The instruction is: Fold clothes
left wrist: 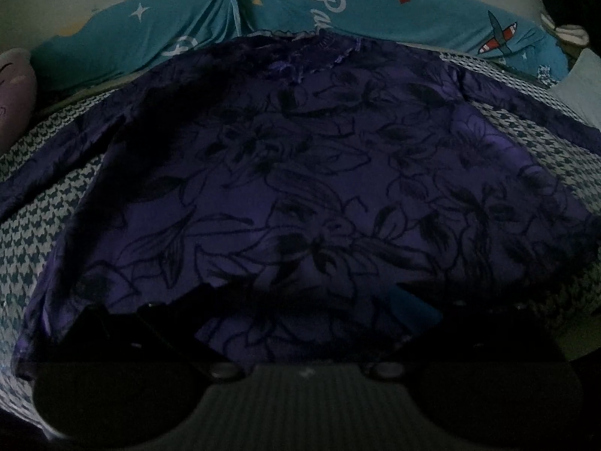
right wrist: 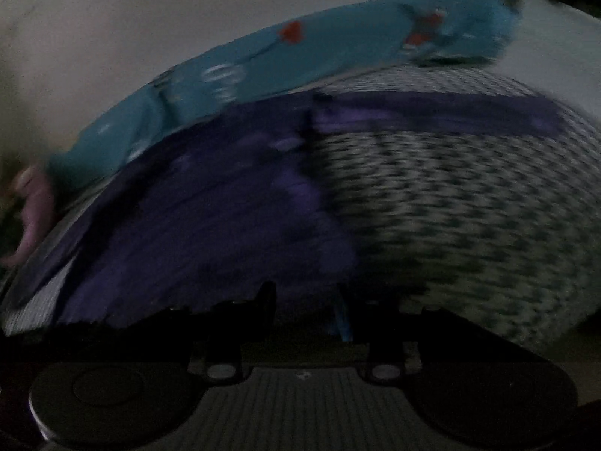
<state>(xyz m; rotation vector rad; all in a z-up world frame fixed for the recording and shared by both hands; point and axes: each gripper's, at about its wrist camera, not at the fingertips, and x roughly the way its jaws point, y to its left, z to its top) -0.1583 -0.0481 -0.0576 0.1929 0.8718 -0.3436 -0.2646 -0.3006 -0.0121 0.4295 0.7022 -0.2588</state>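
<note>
Between the left gripper's (left wrist: 300, 312) dark, widely parted jaws lies the near hem of the purple top with its black flower print in thin soft cloth (left wrist: 300, 173), and nothing is pinched there; the fingers sit well apart over the fabric. Over on the right gripper (right wrist: 304, 312), the jaws stand narrowly apart, and in this blur I can't say whether cloth is caught between them. Just ahead of those jaws runs the top's right side edge, with the houndstooth-patterned bedsheet (right wrist: 469, 206) bare to their right. Further out, one long sleeve (right wrist: 432, 116) stretches flat across the sheet.

For a clean fold, I'd say each gripper should pinch the hem at a corner, lift together, and carry it level toward the frilled neckline (left wrist: 300, 56) far ahead of the left jaws, keeping the cloth taut so it doesn't bunch. Beyond that lies a teal printed pillow (left wrist: 338, 7); stay short of it.
</note>
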